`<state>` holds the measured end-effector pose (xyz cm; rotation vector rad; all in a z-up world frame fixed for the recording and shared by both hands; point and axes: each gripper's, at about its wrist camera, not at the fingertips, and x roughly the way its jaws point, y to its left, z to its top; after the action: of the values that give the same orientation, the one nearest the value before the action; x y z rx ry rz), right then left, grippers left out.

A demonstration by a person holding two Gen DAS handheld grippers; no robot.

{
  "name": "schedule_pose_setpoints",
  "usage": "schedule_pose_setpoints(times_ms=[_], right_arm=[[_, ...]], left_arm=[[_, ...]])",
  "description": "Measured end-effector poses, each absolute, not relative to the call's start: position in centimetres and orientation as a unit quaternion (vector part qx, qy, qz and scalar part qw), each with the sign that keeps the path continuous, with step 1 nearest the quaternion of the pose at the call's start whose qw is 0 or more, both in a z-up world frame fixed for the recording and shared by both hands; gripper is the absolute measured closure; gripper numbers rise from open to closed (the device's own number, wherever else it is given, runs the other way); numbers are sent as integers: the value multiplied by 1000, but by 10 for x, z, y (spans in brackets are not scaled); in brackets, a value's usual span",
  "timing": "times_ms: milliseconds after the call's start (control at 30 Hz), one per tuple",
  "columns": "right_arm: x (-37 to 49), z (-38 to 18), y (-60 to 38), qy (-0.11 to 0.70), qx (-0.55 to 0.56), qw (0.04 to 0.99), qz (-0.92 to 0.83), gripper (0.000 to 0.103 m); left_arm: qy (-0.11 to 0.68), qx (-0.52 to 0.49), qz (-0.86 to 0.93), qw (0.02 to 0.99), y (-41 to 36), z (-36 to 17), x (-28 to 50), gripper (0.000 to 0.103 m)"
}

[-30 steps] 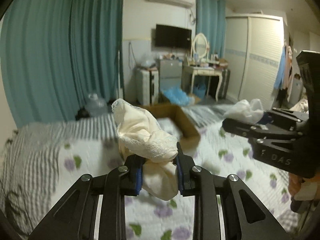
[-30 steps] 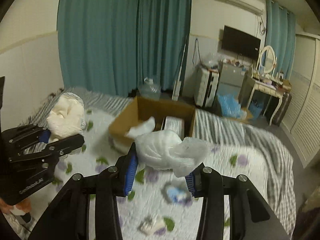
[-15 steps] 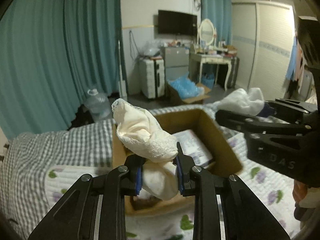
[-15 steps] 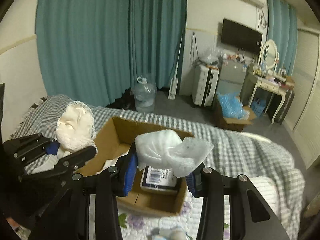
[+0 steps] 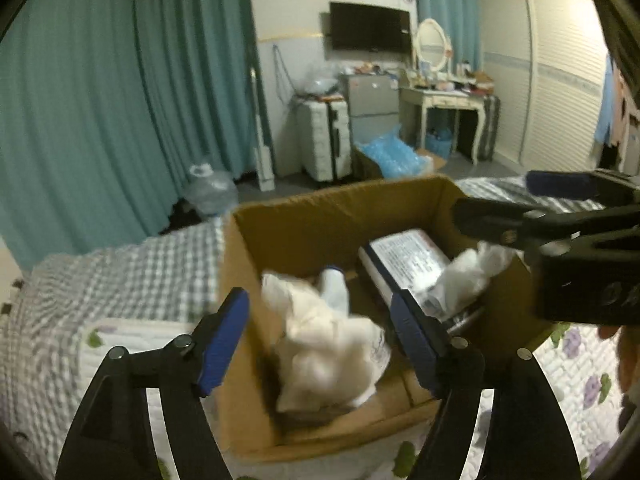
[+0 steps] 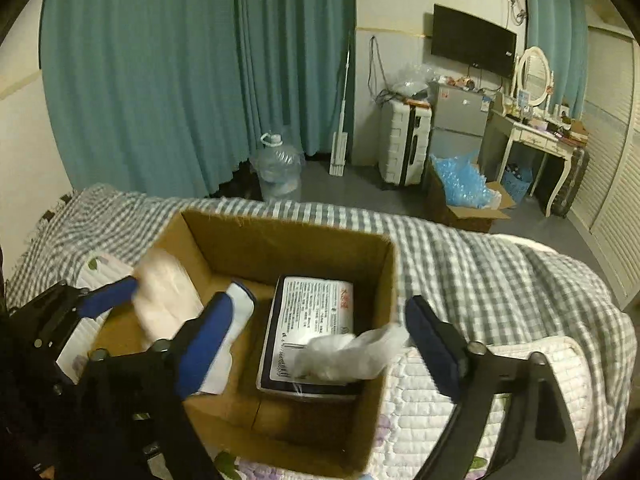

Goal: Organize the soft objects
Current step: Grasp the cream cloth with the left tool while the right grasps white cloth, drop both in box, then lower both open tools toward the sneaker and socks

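As both jaws swing open over the cardboard box (image 6: 372, 368), cream cloth (image 5: 324, 344) and white bundle (image 6: 348, 356) sit loose between them, beside a printed packet (image 6: 312, 312).

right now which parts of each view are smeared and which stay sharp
Left wrist view: the cream cloth in the cardboard box is motion-smeared; the curtain stays crisp. Right wrist view: the same cloth is blurred, the printed package legible.

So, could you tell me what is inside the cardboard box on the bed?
Inside the cardboard box: a printed packet, a white plastic bag on it, a cream cloth bundle and a white item. The floor beneath them is hidden.
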<state>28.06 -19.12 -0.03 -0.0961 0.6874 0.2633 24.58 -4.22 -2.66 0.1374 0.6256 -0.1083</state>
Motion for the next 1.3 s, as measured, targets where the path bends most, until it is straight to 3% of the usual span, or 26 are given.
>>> schedule_pose_setpoints(times_ms=[133, 267, 300, 333, 367, 667, 833, 1100, 1300], right_arm=[[249, 40, -200, 309, -52, 942, 118, 10], [199, 94, -210, 277, -59, 953, 105, 3], [182, 109, -213, 266, -61, 956, 104, 2], [171, 118, -215, 260, -63, 958, 103, 2], [155, 130, -217, 253, -66, 960, 101, 2], [50, 168, -231, 244, -79, 964, 77, 1], [16, 133, -225, 260, -88, 958, 80, 1], [8, 7, -210, 344, -94, 931, 80, 2], [28, -76, -204, 397, -107, 908, 78, 2]], left_arm=[[292, 68, -42, 953, -36, 8, 219, 29], [263, 55, -38, 962, -28, 56, 173, 28], [253, 53, -38, 965, -26, 68, 159, 24], [244, 52, -35, 968, -25, 78, 147, 13], [230, 50, -34, 971, -23, 90, 132, 12], [214, 5, -43, 976, 2, 125, 46, 12], [227, 9, -46, 973, 4, 97, 23, 12], [283, -36, -43, 958, 7, 11, 19, 12], [329, -1, -40, 943, -9, -56, 27, 12]])
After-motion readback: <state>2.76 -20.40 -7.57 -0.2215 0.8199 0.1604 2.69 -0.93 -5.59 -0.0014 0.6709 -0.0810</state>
